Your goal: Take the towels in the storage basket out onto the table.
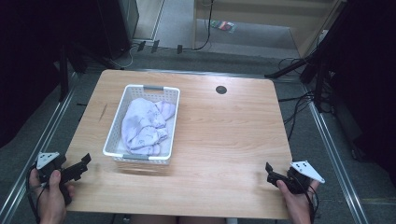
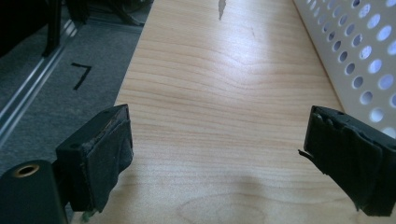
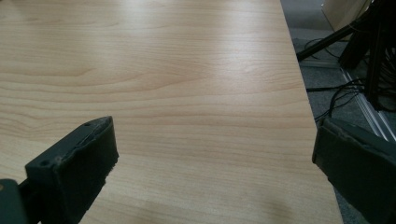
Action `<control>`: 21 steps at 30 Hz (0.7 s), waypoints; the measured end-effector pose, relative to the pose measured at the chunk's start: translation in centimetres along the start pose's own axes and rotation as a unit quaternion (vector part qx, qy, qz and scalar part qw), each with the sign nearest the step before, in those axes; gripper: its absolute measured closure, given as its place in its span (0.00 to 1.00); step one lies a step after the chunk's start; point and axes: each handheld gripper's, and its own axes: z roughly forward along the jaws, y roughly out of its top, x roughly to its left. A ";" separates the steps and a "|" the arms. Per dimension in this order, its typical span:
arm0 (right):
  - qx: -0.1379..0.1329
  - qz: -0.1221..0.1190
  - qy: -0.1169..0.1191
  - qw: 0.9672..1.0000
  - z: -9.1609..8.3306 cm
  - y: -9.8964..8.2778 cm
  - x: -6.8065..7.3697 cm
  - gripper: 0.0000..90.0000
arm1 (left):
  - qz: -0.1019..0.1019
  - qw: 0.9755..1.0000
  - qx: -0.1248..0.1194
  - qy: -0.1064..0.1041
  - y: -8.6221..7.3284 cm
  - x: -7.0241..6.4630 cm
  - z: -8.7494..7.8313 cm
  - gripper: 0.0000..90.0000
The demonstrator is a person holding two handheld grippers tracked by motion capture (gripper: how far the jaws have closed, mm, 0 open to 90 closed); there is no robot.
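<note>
1. My left gripper (image 2: 217, 154) has its jaws spread wide, nothing between them but bare wood. The right-hand pad (image 2: 348, 156) runs off the bottom edge of the left gripper view, so I can't see its full length.
2. Right gripper (image 3: 212, 172), same story: jaws wide apart, empty, bare grain between them. Its far jaw is cut by the corner of the right gripper view and sits over the table's right edge.
3. From the high view, the left gripper (image 1: 77, 169) sits at the near left corner of the table (image 1: 224, 140), held in the left hand (image 1: 49, 196). The right gripper (image 1: 275, 176) is at the near right corner in the right hand (image 1: 296, 203). Both forearms are cut off by the bottom of that view.
4. A white perforated basket (image 1: 114, 135) stands on the left half of the table, nearer the far edge than the near one. In the left gripper view I catch just a slice of its holed wall (image 2: 359, 56), just beside my jaw but apart from it.
5. Inside the basket lies a crumpled pale lilac cloth (image 1: 144, 126). It's bunched up; I can't make out what kind of garment it is, and the print on it is too small to read.
6. A small dark round fitting (image 1: 221, 89) is set into the table near the far edge.
7. Beyond the table the room is dark; I make out cables (image 1: 299, 105) on grey floor, stand legs, little else.
</note>
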 end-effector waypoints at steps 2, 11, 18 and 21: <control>0.000 -0.002 -0.005 1.000 0.1 0.0 0.1 0.00 | -0.014 1.000 -0.003 -0.002 0.1 0.3 0.1 0.09; -0.008 -0.020 -0.006 1.000 -0.1 -0.2 0.5 0.00 | -0.002 0.999 -0.005 -0.034 1.1 0.8 -1.7 0.07; -0.002 -0.008 -0.003 1.000 0.0 -0.2 0.3 0.00 | 0.010 0.997 -0.005 -0.076 3.2 -1.7 -2.9 0.01; 0.003 -0.017 -0.009 1.000 0.2 -0.2 0.5 0.00 | 0.021 0.996 0.004 -0.088 3.9 -3.0 -3.0 0.00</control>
